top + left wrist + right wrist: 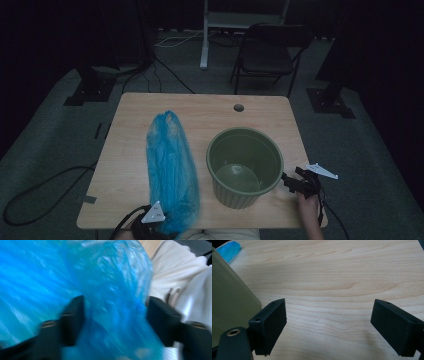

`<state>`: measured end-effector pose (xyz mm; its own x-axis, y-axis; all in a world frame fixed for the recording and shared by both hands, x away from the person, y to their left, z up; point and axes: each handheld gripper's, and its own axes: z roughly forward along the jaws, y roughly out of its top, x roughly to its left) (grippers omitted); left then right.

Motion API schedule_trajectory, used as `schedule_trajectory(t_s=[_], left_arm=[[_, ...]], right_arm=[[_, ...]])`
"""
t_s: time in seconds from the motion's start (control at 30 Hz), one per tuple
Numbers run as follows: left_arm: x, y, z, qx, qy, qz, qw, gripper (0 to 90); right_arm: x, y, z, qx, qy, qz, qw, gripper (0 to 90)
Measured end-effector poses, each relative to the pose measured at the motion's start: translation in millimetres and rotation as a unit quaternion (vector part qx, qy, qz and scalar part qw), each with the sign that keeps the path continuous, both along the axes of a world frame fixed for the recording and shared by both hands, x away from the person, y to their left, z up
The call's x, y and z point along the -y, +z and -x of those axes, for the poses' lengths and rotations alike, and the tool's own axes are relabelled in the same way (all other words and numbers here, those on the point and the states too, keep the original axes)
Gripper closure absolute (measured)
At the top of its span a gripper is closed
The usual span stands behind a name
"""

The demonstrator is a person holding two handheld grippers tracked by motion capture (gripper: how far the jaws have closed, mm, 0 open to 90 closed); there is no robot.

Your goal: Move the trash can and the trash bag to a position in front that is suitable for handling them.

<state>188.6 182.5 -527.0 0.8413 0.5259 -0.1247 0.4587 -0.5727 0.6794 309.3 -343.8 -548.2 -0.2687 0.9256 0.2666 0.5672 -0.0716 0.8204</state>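
A long blue plastic bag (170,165) lies lengthwise on the left half of the wooden table (130,150). An olive-green bucket (245,167) stands upright and empty to its right. My left gripper (156,226) is at the bag's near end by the table's front edge. In the left gripper view the crumpled blue bag (112,290) bulges between the jaws of that gripper (115,307), which stand wide apart. My right gripper (290,182) is open just right of the bucket. In the right gripper view, this gripper (329,312) holds nothing over bare wood, with the bucket wall (229,295) to its left.
A round cable hole (239,107) sits near the table's far edge. Behind the table stand a dark folding chair (270,50) and a white post (205,35). Cables cross the carpeted floor (45,190) at the left. A white knitted sleeve (172,272) shows beyond the bag.
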Motion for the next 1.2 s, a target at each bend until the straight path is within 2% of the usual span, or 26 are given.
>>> schedule_trajectory(t_s=[0.07,0.1,0.13,0.17,0.23,0.27,0.3,0.33,0.37,0.4,0.43,0.47,0.5,0.6,0.67,0.7,0.73,0.8,0.83,0.87,0.9,0.93,0.97,1.07,1.1,1.2], left_arm=[[-11.1,5.4,0.3,-0.006,0.015,0.04,0.999,18.4],[-17.0,8.8,-1.7,-0.005,0.033,0.054,0.998,18.4],[-25.0,14.3,-6.4,0.006,0.063,0.064,0.9959,18.4],[-25.0,14.3,-6.4,0.006,0.063,0.064,0.9959,18.4],[-34.6,23.6,-16.7,0.023,0.096,0.069,0.9928,18.3],[-39.7,29.2,-27.0,0.036,0.122,0.062,0.9899,18.3],[-39.7,29.2,-27.0,0.036,0.122,0.062,0.9899,18.3],[-49.2,35.4,-49.1,0.046,0.155,0.061,0.985,18.3],[-59.4,36.6,-73.1,0.056,0.171,0.073,0.9809,18.4],[-59.4,36.6,-73.1,0.056,0.171,0.073,0.9809,18.4],[-67.2,34.0,-98.2,0.046,0.204,0.074,0.975,18.4],[-68.9,31.2,-110.2,0.045,0.223,0.063,0.9718,18.4],[-70.0,27.5,-122.0,0.036,0.231,0.054,0.9708,18.4],[-70.1,14.4,-154.0,0.018,0.263,0.024,0.9644,18.3],[-71.0,8.6,-170.4,0.006,0.281,0.026,0.9595,18.4],[-70.0,7.0,-177.1,0.007,0.3,0.024,0.9537,18.3],[-69.3,6.1,-182.3,0.006,0.299,0.025,0.9538,18.4],[-64.9,3.5,-192.6,0.008,0.306,0.012,0.9519,18.4],[-63.3,1.8,-198.1,0.0,0.308,0.007,0.9514,18.4],[-63.3,1.8,-198.1,0.0,0.308,0.007,0.9514,18.4],[-61.2,0.1,-202.4,0.0,0.313,0.005,0.9497,18.4],[-56.7,-3.4,-209.9,-0.005,0.314,-0.009,0.9494,18.4],[-55.2,-5.2,-212.9,-0.012,0.311,-0.009,0.9504,18.4],[-50.9,-7.5,-216.3,-0.006,0.313,-0.016,0.9495,18.4],[-49.3,-7.5,-217.5,-0.008,0.307,-0.01,0.9516,18.4],[-36.6,-8.3,-218.2,0.006,0.304,-0.033,0.952,18.6]], right_arm=[[0.2,-0.1,-0.1,-0.002,0.0,-0.002,1.0,12.8],[0.3,-0.2,-0.1,-0.003,0.0,-0.003,1.0,12.8],[0.3,-0.2,-0.1,-0.003,0.0,-0.003,1.0,12.8],[0.3,-0.2,-0.1,-0.003,0.0,-0.003,1.0,12.8],[0.0,-0.3,-0.4,-0.006,0.003,-0.003,1.0,12.7],[-0.3,-0.3,-0.7,-0.008,0.003,-0.002,1.0,12.8],[-0.3,-0.3,-0.7,-0.008,0.003,-0.002,1.0,12.8],[-0.4,-0.5,-1.6,-0.011,0.005,-0.003,0.9999,12.8],[-0.2,-0.5,-1.7,-0.011,0.005,-0.004,0.9999,12.8],[-0.1,-0.6,-1.5,-0.01,0.005,-0.005,0.9999,12.8],[0.1,-0.5,-1.1,-0.008,0.005,-0.006,0.9999,12.8],[0.5,-0.5,-0.7,-0.007,0.004,-0.008,0.9999,12.8],[0.8,-0.7,-0.6,-0.006,0.006,-0.009,0.9999,12.8],[1.1,-0.8,-1.1,-0.008,0.008,-0.011,0.9999,12.8],[0.7,-0.8,-1.3,-0.008,0.009,-0.01,0.9999,12.8],[0.6,-0.8,-1.3,-0.008,0.01,-0.009,0.9999,12.8],[0.5,-0.7,-1.2,-0.007,0.011,-0.008,0.9999,12.8],[0.7,-0.8,-1.2,-0.008,0.011,-0.01,0.9999,12.8],[0.9,-0.8,-1.4,-0.008,0.011,-0.011,0.9998,12.8],[0.9,-0.8,-1.4,-0.008,0.011,-0.011,0.9998,12.8],[0.9,-0.8,-1.5,-0.01,0.011,-0.012,0.9998,12.8],[0.7,-0.8,-1.6,-0.009,0.012,-0.01,0.9998,12.8],[0.6,-0.8,-1.4,-0.008,0.012,-0.009,0.9999,12.9],[0.7,-0.8,-1.1,-0.007,0.012,-0.01,0.9998,12.9],[0.9,-0.8,-1.1,-0.007,0.012,-0.011,0.9998,12.9],[0.4,-0.8,-1.4,-0.008,0.012,-0.009,0.9999,12.9]])
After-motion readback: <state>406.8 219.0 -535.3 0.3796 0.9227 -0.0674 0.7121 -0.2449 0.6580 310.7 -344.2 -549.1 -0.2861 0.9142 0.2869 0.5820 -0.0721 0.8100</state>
